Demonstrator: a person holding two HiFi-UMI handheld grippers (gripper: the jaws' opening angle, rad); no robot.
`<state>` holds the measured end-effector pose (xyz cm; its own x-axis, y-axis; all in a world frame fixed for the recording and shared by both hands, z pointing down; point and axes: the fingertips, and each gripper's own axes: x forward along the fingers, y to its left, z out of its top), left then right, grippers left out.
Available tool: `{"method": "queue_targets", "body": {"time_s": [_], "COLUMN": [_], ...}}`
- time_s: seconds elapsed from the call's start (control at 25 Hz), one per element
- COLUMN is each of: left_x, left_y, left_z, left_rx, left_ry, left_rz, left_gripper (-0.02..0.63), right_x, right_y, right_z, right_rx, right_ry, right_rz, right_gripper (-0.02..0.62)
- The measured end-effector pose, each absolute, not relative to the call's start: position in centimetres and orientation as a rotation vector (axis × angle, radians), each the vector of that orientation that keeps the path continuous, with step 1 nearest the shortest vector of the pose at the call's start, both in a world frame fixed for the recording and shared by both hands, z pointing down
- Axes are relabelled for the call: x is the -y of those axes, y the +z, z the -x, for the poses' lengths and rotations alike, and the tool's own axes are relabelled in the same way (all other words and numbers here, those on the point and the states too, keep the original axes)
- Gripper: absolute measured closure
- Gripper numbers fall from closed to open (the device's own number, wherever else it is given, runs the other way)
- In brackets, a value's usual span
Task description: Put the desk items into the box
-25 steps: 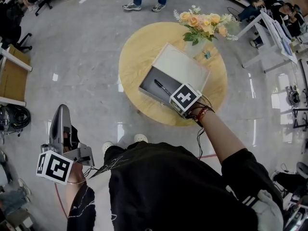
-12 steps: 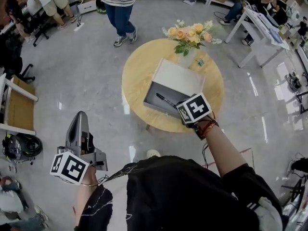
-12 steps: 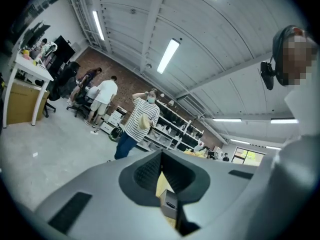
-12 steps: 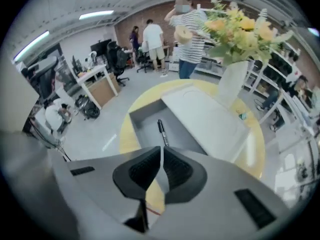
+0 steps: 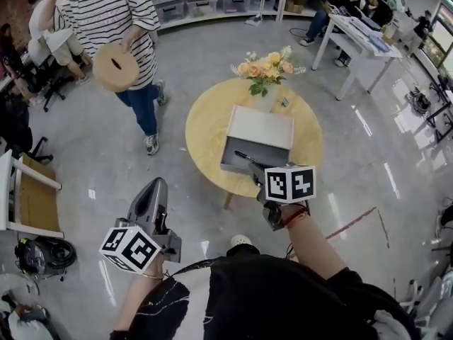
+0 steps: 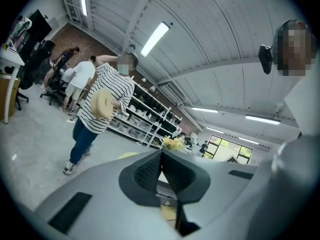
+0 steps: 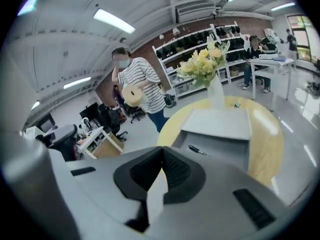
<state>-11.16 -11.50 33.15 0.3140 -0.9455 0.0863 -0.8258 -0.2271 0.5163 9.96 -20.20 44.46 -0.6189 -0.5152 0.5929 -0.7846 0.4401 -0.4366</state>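
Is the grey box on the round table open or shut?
Open. The lid lies folded back, and the dark inside of the box shows, with a pen in it.

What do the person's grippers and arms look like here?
The left gripper and right gripper are grey with dark ribbed fingers; each carries a white cube with black square markers. Black top with white lines; red band on the right wrist.

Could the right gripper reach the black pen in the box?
Probably yes: the pen lies uncovered in the open box just ahead of the right gripper, though its jaws, just closed on nothing, must reopen.
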Motion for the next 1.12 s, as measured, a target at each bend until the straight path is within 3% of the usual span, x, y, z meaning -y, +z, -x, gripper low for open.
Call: {"method": "queue_targets", "body": {"time_s": [0.44,1.12], "left_x": [8.3,5.1], "left_y": [34.2,35.2], "left_z": [8.5,10.5], "left_rx": [1.364,1.304], "left_ry": [-0.270,-0.266], "left_rz": [-2.241,-2.263], "left_gripper": [0.595,0.595], "right_x": [13.9,10.1], "right_y": [36.7,39.0], "right_z": [-6.3,-6.3], "right_rx": [2.701,2.561], "right_ry": [0.924,0.774], "right_rz": [-1.244,-1.501], "right_gripper": [0.589,0.591]}}
